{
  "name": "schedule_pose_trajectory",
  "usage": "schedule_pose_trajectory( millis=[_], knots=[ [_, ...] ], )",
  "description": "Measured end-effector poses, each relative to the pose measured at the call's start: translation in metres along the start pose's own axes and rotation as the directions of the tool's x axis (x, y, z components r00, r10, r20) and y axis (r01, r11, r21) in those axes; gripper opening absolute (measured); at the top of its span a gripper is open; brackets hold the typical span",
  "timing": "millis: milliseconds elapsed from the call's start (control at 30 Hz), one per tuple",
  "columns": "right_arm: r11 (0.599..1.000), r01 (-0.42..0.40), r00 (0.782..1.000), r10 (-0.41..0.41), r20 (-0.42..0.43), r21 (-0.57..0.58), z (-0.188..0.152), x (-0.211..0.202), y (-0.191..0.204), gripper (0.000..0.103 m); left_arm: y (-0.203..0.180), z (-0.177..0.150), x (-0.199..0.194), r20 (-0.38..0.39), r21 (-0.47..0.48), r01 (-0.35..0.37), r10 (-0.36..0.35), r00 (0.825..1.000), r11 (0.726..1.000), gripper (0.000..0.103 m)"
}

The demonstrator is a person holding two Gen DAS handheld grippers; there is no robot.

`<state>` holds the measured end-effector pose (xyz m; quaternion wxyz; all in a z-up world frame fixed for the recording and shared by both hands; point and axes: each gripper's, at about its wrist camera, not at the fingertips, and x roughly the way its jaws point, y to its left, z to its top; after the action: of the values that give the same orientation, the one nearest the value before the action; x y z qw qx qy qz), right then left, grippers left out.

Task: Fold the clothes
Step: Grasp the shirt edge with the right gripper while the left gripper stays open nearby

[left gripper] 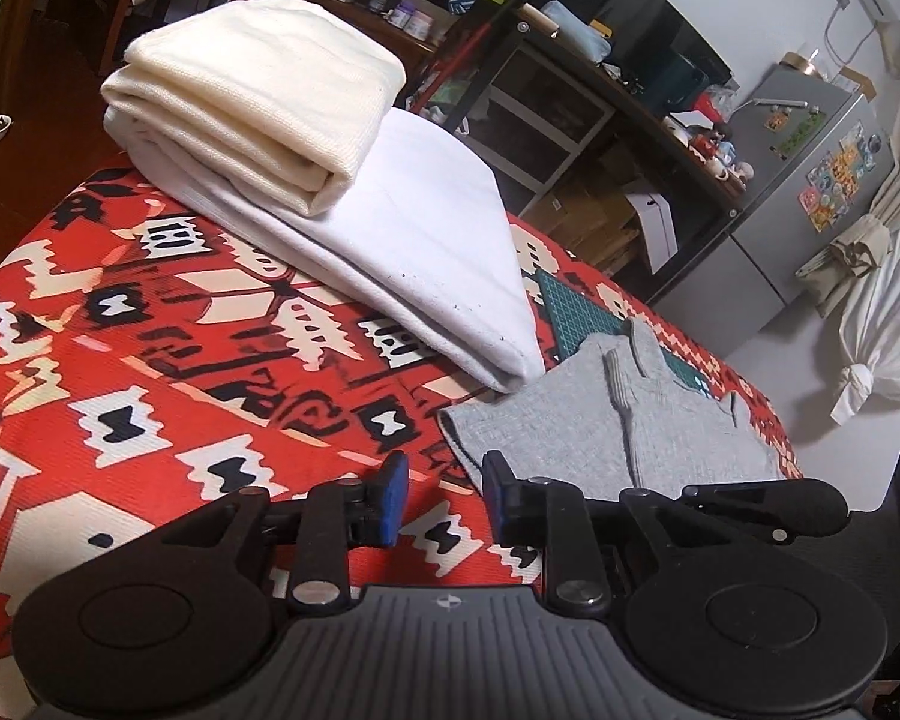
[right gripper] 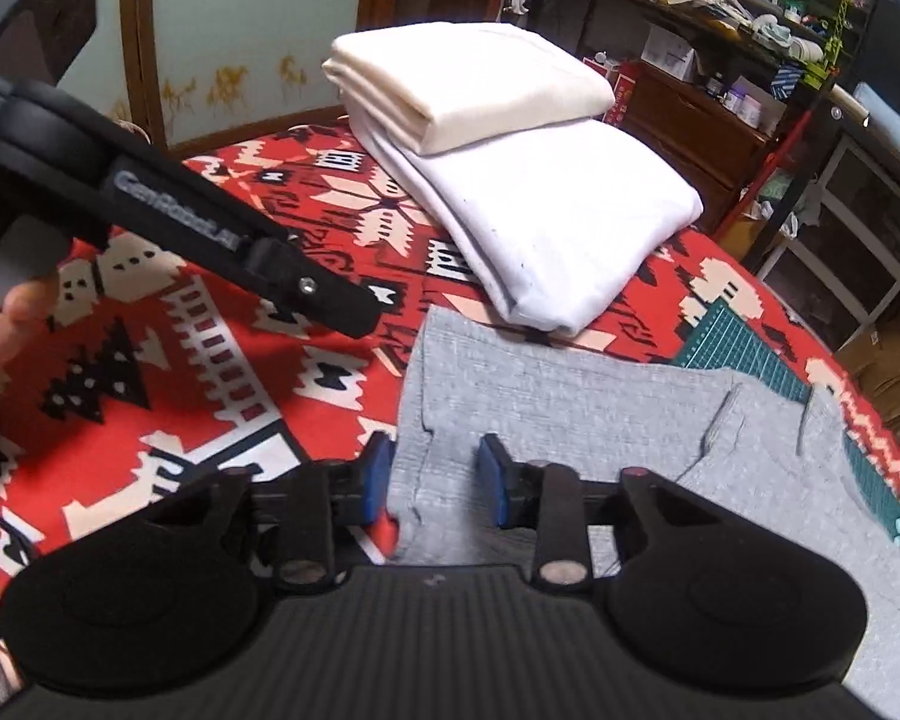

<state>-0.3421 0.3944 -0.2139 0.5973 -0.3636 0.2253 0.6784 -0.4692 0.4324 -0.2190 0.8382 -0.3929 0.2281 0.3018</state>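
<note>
A grey knit garment (left gripper: 600, 438) (right gripper: 570, 420) lies flat and slightly creased on the red patterned tablecloth (left gripper: 150, 360) (right gripper: 180, 390). My left gripper (left gripper: 444, 498) is open just left of the garment's near corner, nothing between its blue pads. My right gripper (right gripper: 435, 480) is open over the garment's left edge, with grey fabric showing in the gap between the pads. Whether the pads touch the fabric is unclear. The left gripper's black housing (right gripper: 210, 222) crosses the upper left of the right wrist view, held by a hand (right gripper: 6, 318).
A folded cream cloth (left gripper: 258, 102) (right gripper: 468, 78) sits on a folded white cloth (left gripper: 420, 240) (right gripper: 558, 222) behind the grey garment. A green cutting mat (left gripper: 576, 312) (right gripper: 744, 336) pokes out from under the garment. Cluttered shelves (right gripper: 750, 60) and a grey fridge (left gripper: 810, 180) stand beyond the table.
</note>
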Motion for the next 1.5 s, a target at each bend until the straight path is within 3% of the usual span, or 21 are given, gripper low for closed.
schedule_pose_trajectory(
  millis=[33, 67, 267, 467, 600, 800, 967, 1133, 1333, 1500],
  knots=[
    [1.000, -0.004, 1.000, 0.004, -0.005, 0.005, 0.000, 0.001, -0.002, 0.005, 0.000, 0.000, 0.000, -0.001, -0.001, 0.001, -0.001, 1.000, 1.000, 0.025],
    [1.000, 0.000, 1.000, 0.000, -0.002, 0.006, 0.000, 0.002, -0.003, 0.004, -0.001, 0.000, 0.001, -0.002, -0.002, 0.005, -0.005, 1.000, 1.000, 0.025],
    [0.993, -0.032, 0.998, 0.025, 0.063, 0.111, -0.002, -0.016, -0.023, 0.004, -0.011, 0.003, -0.001, 0.034, -0.011, 0.102, -0.101, 0.994, 0.995, 0.025],
    [0.952, -0.045, 0.987, -0.005, 0.161, 0.303, -0.019, -0.060, -0.088, 0.004, -0.036, 0.006, 0.003, 0.085, -0.002, 0.177, -0.176, 0.981, 0.984, 0.025],
    [0.903, -0.062, 0.975, -0.037, 0.221, 0.425, -0.032, -0.089, -0.132, 0.004, -0.057, 0.006, 0.018, 0.064, 0.015, 0.212, -0.213, 0.975, 0.977, 0.025],
    [0.814, -0.052, 0.948, -0.142, 0.284, 0.579, -0.082, -0.133, -0.198, 0.004, -0.090, 0.001, 0.044, 0.014, 0.065, 0.234, -0.235, 0.972, 0.970, 0.025],
    [0.707, -0.052, 0.934, -0.216, 0.285, 0.706, -0.140, -0.158, -0.240, 0.004, -0.102, -0.001, 0.059, -0.012, 0.065, 0.231, -0.231, 0.973, 0.971, 0.025],
    [0.604, -0.058, 0.938, -0.240, 0.251, 0.795, -0.197, -0.160, -0.270, 0.004, -0.109, -0.001, 0.071, -0.027, 0.057, 0.241, -0.240, 0.970, 0.969, 0.025],
    [0.548, -0.059, 0.953, -0.218, 0.211, 0.835, -0.231, -0.141, -0.282, 0.004, -0.122, -0.005, 0.080, -0.052, 0.083, 0.264, -0.261, 0.964, 0.961, 0.025],
    [0.541, -0.078, 0.950, -0.215, 0.227, 0.837, -0.238, -0.135, -0.286, 0.004, -0.145, -0.014, 0.082, -0.092, 0.142, 0.349, -0.338, 0.937, 0.926, 0.025]
  ],
)
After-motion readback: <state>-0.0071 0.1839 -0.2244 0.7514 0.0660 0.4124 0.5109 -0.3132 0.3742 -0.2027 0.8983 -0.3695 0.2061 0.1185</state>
